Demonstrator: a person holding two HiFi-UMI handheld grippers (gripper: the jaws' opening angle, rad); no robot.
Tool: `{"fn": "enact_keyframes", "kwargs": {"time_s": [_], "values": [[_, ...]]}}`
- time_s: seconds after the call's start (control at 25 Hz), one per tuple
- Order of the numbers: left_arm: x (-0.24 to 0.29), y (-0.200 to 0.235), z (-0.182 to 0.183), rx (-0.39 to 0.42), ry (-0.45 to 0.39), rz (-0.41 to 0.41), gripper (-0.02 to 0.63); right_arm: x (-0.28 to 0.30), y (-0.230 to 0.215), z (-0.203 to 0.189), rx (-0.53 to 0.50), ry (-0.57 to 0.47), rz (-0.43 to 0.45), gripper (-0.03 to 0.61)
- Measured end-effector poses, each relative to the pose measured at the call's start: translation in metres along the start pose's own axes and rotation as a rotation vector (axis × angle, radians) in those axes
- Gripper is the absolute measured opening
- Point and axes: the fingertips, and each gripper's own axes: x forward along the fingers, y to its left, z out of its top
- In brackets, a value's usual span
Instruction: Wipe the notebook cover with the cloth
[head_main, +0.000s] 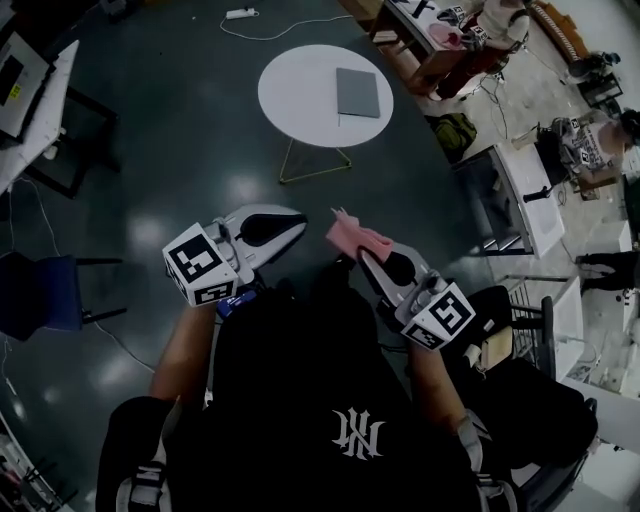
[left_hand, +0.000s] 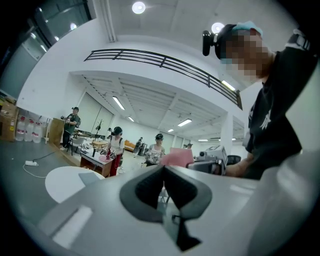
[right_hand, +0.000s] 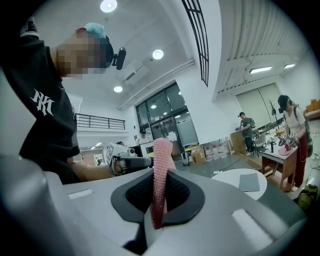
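Pink cloth (head_main: 358, 238) stands up from the right gripper (head_main: 368, 258), whose jaws are clenched on it, near the person (head_main: 300, 400). Just to its left, the left gripper (head_main: 297, 224) has its jaws pressed together with nothing between them. Both grippers hang over the dark floor (head_main: 180, 150). Farther off stands a round white table (head_main: 290, 100). The grey notebook (head_main: 357, 92) lies flat on the table's right half, well apart from the cloth.

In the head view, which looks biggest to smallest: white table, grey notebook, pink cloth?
Largest: white table. The notebook and cloth look about alike; the cloth is nearer the camera, so I won't rank them.
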Motion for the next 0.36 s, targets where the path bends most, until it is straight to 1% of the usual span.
{"fn": "enact_keyframes", "kwargs": {"time_s": [0.12,0.36], "values": [[0.001,-0.007,-0.003,0.020,0.017,-0.034,0.003,0.000,-0.001,0.000,-0.001,-0.012,-0.026,0.012],[0.002,-0.003,-0.015,0.023,0.038,-0.049,0.003,-0.001,-0.008,-0.011,-0.004,0.003,-0.050,0.014]]}}
